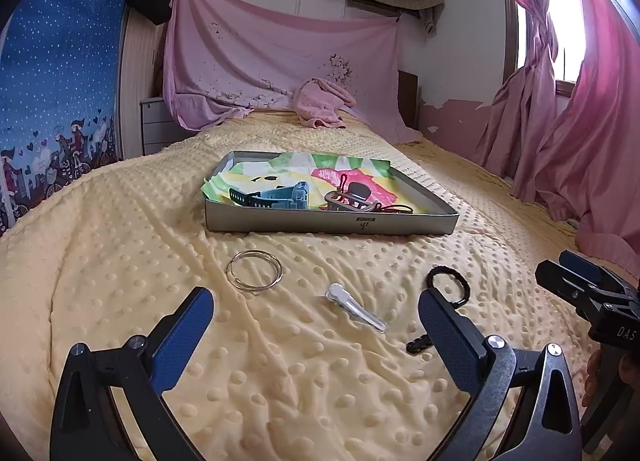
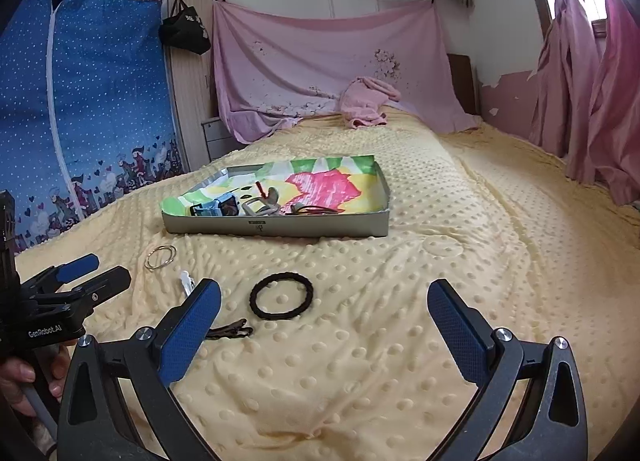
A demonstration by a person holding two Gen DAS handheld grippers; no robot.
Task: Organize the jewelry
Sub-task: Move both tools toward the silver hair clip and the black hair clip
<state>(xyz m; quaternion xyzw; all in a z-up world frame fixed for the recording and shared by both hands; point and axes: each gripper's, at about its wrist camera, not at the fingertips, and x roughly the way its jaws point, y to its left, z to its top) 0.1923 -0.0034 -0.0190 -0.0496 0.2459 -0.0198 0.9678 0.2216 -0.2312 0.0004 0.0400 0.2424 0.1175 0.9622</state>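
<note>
Both grippers are hovering with fingers spread wide and holding nothing above a dimpled yellow bedspread [image 1: 120,245]. Between the blue pads of the left gripper [image 1: 316,325], a silver hair clip [image 1: 355,308] is lying flat, angled across the gap and touching neither pad. A thin wire hoop [image 1: 254,271] is resting just beyond the left pad, while a black hair tie [image 1: 448,281] is partly hidden behind the right pad and a small dark clip [image 1: 418,343] is sitting just inside it.

The right gripper [image 2: 324,325] is facing the same scatter from the other side, with the black hair tie [image 2: 282,295] lying whole between its pads, nearer the left one, and the small dark clip [image 2: 228,331] beside that pad.

Farther up the bed, a shallow grey tray [image 1: 332,223] lined with bright paper is already holding a blue claw clip [image 1: 276,195] and a tangle of other pieces.

Judging by the layout, four pieces are waiting to join the tray. The silver clip looks like the left gripper's likely pick; it would do best to descend with pads straddling the clip's narrow width, pressing lightly into the soft cover so the fingers close under the metal rather than skidding it along the fabric.
</note>
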